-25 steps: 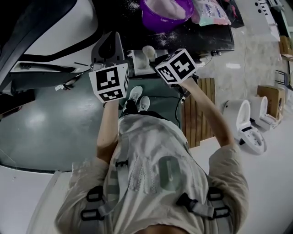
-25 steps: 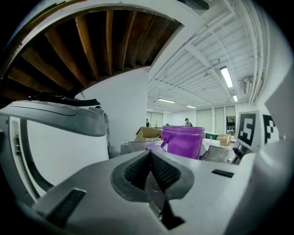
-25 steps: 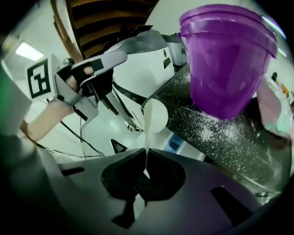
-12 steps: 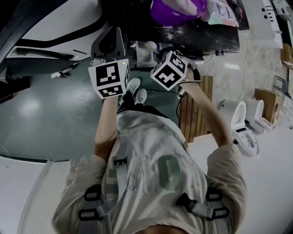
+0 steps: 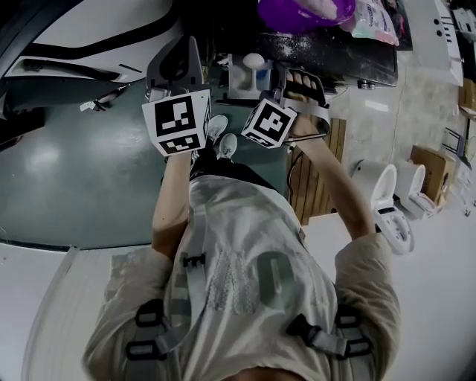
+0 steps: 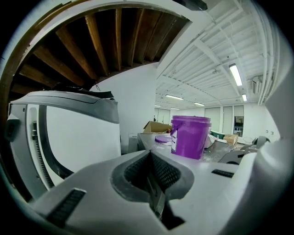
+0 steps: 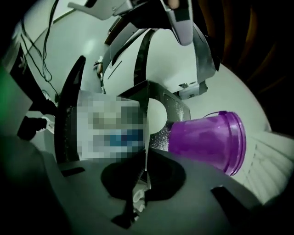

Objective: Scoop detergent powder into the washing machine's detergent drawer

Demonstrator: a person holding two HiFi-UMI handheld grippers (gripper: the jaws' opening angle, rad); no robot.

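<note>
**Scoop held at the detergent drawer.**
The right gripper (image 7: 146, 172) pinches the thin white handle of the scoop (image 7: 157, 114), whose bowl sits over the open detergent drawer (image 5: 236, 83). The left gripper (image 6: 151, 170), jaws pressed together on nothing, hangs just beside it. A purple bucket (image 5: 305, 11) stands on the powder-dusted top beyond.

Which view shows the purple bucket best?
The left gripper view: the purple bucket stands upright, sharp and well lit. The right gripper view shows it dim and sideways, beside the scoop. The head view cuts it off at the top edge.
</note>
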